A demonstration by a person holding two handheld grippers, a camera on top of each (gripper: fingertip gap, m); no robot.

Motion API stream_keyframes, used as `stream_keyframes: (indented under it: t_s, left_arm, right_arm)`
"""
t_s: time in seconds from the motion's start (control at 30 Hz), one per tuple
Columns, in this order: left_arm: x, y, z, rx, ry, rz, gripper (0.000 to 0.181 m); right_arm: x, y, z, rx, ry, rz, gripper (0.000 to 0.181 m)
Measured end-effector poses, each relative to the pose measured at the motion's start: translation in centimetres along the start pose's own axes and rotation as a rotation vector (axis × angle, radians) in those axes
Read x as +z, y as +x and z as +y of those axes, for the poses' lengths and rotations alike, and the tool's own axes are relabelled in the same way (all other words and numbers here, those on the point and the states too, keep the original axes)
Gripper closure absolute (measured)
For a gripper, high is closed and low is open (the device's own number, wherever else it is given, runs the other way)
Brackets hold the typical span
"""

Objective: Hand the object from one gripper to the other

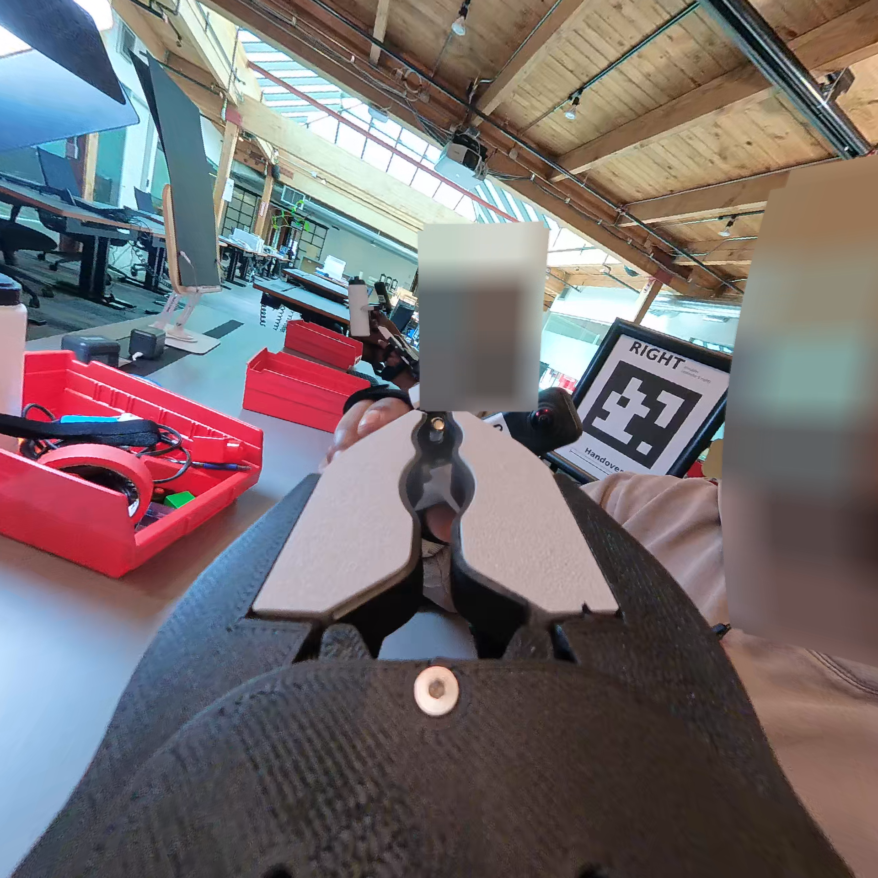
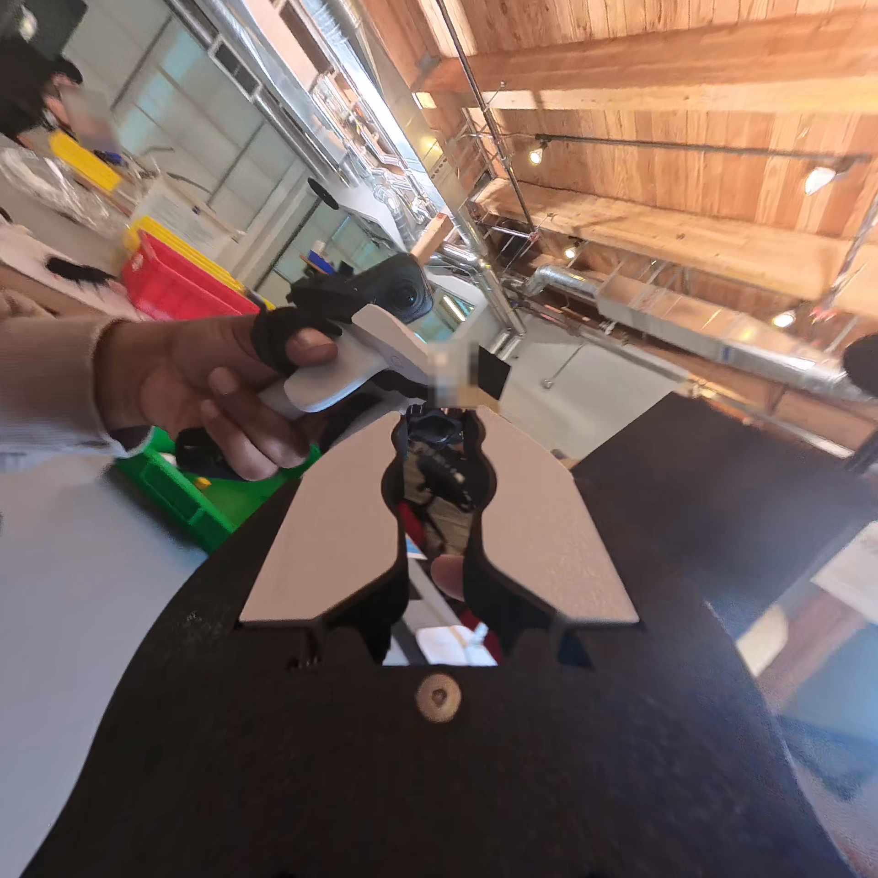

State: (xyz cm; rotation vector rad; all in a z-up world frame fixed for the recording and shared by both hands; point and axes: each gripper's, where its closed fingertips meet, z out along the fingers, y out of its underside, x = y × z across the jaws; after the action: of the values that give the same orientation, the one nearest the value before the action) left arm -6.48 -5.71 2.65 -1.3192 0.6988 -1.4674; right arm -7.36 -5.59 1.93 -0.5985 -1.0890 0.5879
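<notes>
A small object sits where the two grippers' tips meet. In the left wrist view it shows as a silver pin (image 1: 435,426) in a dark surround. In the right wrist view it shows as a black knob (image 2: 431,424). My left gripper (image 1: 435,420) has its jaws closed narrowly on it. My right gripper (image 2: 434,420) has its jaws closed around the knob. In the right wrist view a hand (image 2: 204,380) holds the left gripper, whose white fingers (image 2: 380,354) reach down to my tips. The right gripper's camera (image 1: 546,418) shows behind my left fingers.
A red bin (image 1: 199,503) with tape and cables lies at the left on the grey table (image 1: 71,665). Two more red bins (image 1: 294,394) stand farther back. A framed marker sign (image 1: 641,408) stands at the right. A green bin (image 2: 190,499) and red and yellow bins (image 2: 171,280) lie at the left. My left and right fingertips are right by each other.
</notes>
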Motion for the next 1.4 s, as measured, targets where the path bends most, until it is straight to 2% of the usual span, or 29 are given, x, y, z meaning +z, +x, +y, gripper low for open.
stream_keyframes:
  t_s: [0.07,0.13,0.2,0.27,0.33,0.47,0.53,0.63,0.73,0.8,0.9,1.03,1.13,1.17,1.2,1.27,1.37,1.4]
  left_arm:
    - [0.0,0.2,-0.2,0.08,0.009,-0.012,0.176]
    - [0.1,0.6,-0.3,0.202,0.022,-0.03,0.175]
    - [0.1,1.2,-0.7,0.296,0.038,-0.042,0.165]
    - [-0.1,1.3,-0.8,0.361,0.03,-0.072,0.159]
    - [-0.2,1.1,-0.7,0.422,0.016,-0.106,0.159]
    - [0.1,1.7,-0.4,0.479,0.011,-0.079,0.162]
    - [0.2,1.8,-0.2,0.498,0.0,-0.078,0.165]
    - [0.3,2.2,0.2,0.507,-0.02,-0.052,0.175]
    - [0.3,2.1,0.1,0.514,-0.047,-0.08,0.175]
    - [0.3,1.2,-0.3,0.491,-0.049,-0.158,0.176]
    - [-0.2,0.0,-1.1,0.365,-0.015,-0.231,0.176]
    - [-0.7,-2.3,-0.8,0.216,-0.021,-0.321,0.176]
    - [-0.5,-3.3,-0.3,0.12,-0.012,-0.333,0.176]
    - [-0.5,-3.5,-0.2,0.103,-0.009,-0.34,0.176]
    - [-0.4,-3.7,-0.1,0.092,-0.012,-0.348,0.176]
    - [-0.4,-3.8,-0.1,0.086,-0.001,-0.343,0.176]
    - [-0.2,-2.9,-0.6,0.129,0.031,-0.281,0.175]
    - [-0.1,-2.4,-0.8,0.157,0.047,-0.248,0.169]
  right_arm:
    - [0.0,0.0,-0.3,0.175,0.035,-0.044,0.159]
    - [0.0,0.0,-0.7,0.441,0.084,-0.126,0.158]
    - [-0.1,0.0,-1.2,0.686,0.132,-0.224,0.159]
    - [-0.2,0.5,-1.5,0.879,0.174,-0.289,0.159]
    - [-0.3,0.3,-1.7,1.055,0.194,-0.384,0.159]
    - [-0.4,-0.2,-2.3,1.459,0.234,-0.608,0.159]
    - [-0.5,-0.7,-2.6,1.593,0.258,-0.708,0.159]
    - [-0.1,-1.6,-2.4,1.664,0.239,-0.741,0.159]
    - [-0.1,-1.4,-2.3,1.646,0.245,-0.715,0.159]
    - [0.1,-0.6,-1.2,1.499,0.236,-0.584,0.156]
    - [0.3,0.3,0.6,1.083,0.174,-0.344,0.141]
    - [0.2,0.7,1.8,0.487,0.094,-0.093,0.141]
    - [0.6,0.6,3.0,0.225,-0.016,0.03,0.145]
    - [0.6,0.6,3.2,0.182,-0.038,0.05,0.147]
    - [0.5,0.6,3.3,0.149,-0.045,0.069,0.159]
    - [0.5,0.7,3.3,0.161,-0.051,0.069,0.161]
    - [0.5,0.7,2.7,0.469,0.008,-0.048,0.161]
    - [0.3,0.8,2.2,0.611,0.055,-0.104,0.161]
